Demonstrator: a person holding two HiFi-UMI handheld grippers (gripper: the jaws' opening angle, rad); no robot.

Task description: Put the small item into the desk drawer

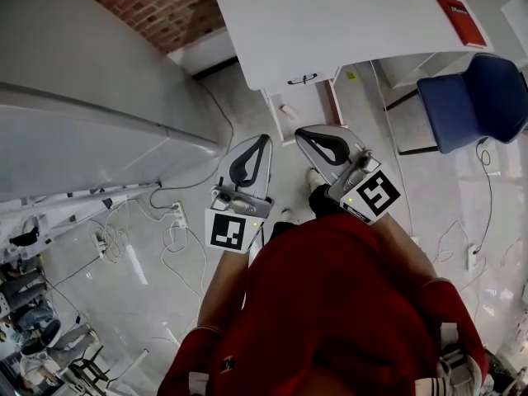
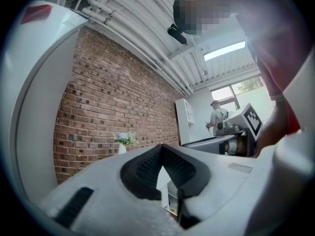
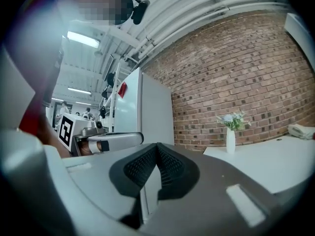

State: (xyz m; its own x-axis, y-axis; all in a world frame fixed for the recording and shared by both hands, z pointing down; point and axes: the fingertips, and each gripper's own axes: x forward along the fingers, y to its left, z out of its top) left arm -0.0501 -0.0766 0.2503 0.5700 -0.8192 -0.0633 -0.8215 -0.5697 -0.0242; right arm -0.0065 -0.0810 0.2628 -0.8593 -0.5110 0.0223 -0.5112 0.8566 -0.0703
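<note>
left hand-held gripper [image 1: 262,139], right hand-held gripper [image 1: 303,134]: both closed, empty, before desk [image 1: 330,23]

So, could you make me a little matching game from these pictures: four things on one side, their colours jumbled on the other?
Things:
1. chair
2. book
3. vase
4. drawer handle

Colours:
a. white
b. black
c. blue
d. red

Pairs: 1-c; 2-d; 3-a; 4-b
</note>
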